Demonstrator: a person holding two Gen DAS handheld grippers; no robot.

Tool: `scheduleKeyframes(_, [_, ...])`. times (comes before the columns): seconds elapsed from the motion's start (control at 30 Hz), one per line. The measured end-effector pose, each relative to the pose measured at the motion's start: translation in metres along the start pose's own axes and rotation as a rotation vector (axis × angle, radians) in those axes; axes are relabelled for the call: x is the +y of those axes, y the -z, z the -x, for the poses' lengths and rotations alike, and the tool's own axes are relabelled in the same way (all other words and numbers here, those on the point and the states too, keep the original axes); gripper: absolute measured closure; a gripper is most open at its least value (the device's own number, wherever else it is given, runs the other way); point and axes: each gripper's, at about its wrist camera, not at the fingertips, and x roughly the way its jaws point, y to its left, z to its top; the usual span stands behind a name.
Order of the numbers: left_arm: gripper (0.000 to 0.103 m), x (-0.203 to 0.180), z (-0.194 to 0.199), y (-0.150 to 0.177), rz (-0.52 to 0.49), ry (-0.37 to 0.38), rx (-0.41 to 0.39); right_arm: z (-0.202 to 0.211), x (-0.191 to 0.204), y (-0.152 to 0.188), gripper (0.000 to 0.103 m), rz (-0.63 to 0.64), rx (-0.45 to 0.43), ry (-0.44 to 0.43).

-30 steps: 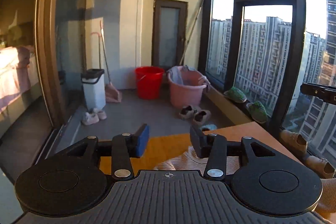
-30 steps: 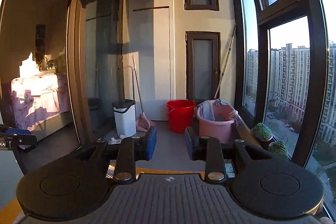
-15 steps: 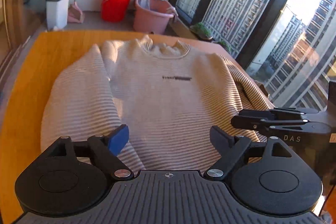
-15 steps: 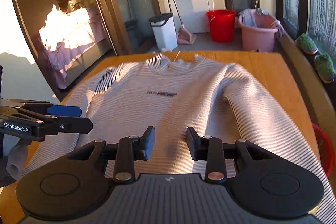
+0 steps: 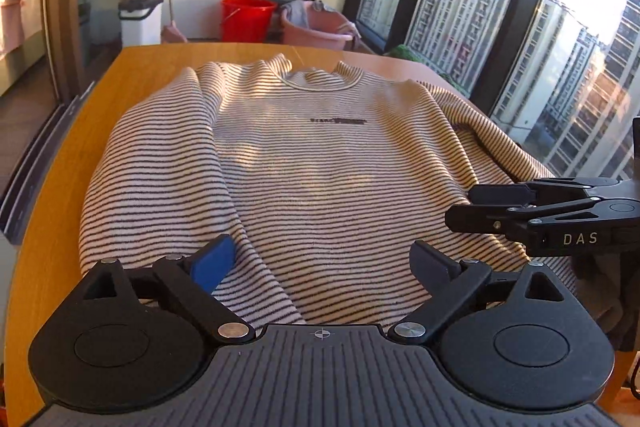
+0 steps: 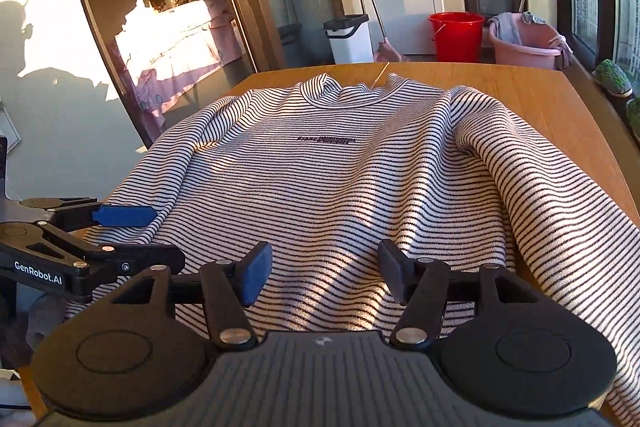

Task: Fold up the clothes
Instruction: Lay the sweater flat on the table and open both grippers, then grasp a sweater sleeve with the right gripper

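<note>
A white sweater with thin dark stripes (image 5: 304,163) (image 6: 332,163) lies face up on a wooden table (image 5: 152,63) (image 6: 520,83), collar at the far side, hem towards me. My left gripper (image 5: 322,261) hovers over the hem's left part, its jaws still opening wide, cloth below them but none pinched. My right gripper (image 6: 324,273) hangs over the hem's right part, jaws also opening, nothing gripped. Each gripper shows in the other's view: the right one (image 5: 460,207) at the right edge, the left one (image 6: 160,233) at the left edge.
Past the table's far edge stand a white bin (image 6: 348,39), a red bucket (image 6: 456,35) and a pink tub holding cloth (image 6: 524,43). Tall windows (image 5: 460,7) run along the right. A glass sliding door (image 6: 168,7) is on the left.
Both grippers tipped down from facing the balcony to facing the sweater and sank towards its hem. Both sets of jaws spread wider, the left earlier, the right in the last half second.
</note>
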Motion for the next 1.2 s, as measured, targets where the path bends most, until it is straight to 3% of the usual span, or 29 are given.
scheduleKeyframes(0.17, [0.0, -0.012, -0.003, 0.002, -0.047, -0.011, 0.012, 0.018, 0.014, 0.012, 0.038, 0.001, 0.004, 0.008])
scheduleKeyframes(0.4, [0.0, -0.01, -0.007, 0.001, -0.049, 0.007, 0.006, 0.042, -0.004, 0.014, 0.039, -0.139, -0.005, 0.001])
scheduleKeyframes(0.5, [0.0, -0.007, -0.01, 0.0, -0.049, 0.013, 0.003, 0.056, -0.015, 0.011, 0.04, -0.183, -0.045, 0.046])
scheduleKeyframes(0.57, [0.0, -0.006, -0.01, 0.0, -0.051, 0.014, 0.001, 0.063, -0.021, 0.006, 0.047, -0.175, -0.079, 0.105])
scheduleKeyframes(0.67, [0.0, -0.006, -0.011, -0.001, -0.053, 0.012, 0.0, 0.067, -0.028, -0.001, 0.047, -0.139, -0.125, 0.199])
scheduleKeyframes(0.8, [0.0, -0.007, -0.011, 0.0, -0.055, 0.017, 0.003, 0.041, -0.041, -0.024, 0.047, -0.037, -0.165, 0.347])
scheduleKeyframes(0.87, [0.0, -0.006, -0.011, 0.0, -0.055, 0.021, 0.001, 0.022, -0.055, -0.038, 0.048, -0.064, -0.14, 0.369])
scheduleKeyframes(0.9, [0.0, -0.005, -0.01, 0.0, -0.053, 0.024, 0.0, 0.014, -0.059, -0.04, 0.051, -0.095, -0.123, 0.361])
scheduleKeyframes(0.93, [0.0, -0.004, -0.01, 0.0, -0.05, 0.027, 0.0, 0.006, -0.062, -0.042, 0.064, -0.129, -0.105, 0.349])
scheduleKeyframes(0.97, [0.0, -0.003, -0.01, 0.0, -0.046, 0.03, -0.001, -0.001, -0.065, -0.044, 0.068, -0.163, -0.088, 0.337])
scheduleKeyframes(1.07, [0.0, -0.002, -0.01, -0.001, -0.046, 0.034, -0.003, -0.013, -0.051, -0.043, 0.075, -0.163, -0.072, 0.272])
scheduleKeyframes(1.13, [0.0, -0.003, -0.012, -0.001, -0.053, 0.032, -0.002, -0.016, -0.032, -0.038, 0.077, -0.134, -0.063, 0.187])
scheduleKeyframes(1.2, [0.0, -0.004, -0.013, -0.001, -0.053, 0.032, -0.003, -0.021, -0.013, -0.033, 0.076, -0.074, -0.049, 0.172])
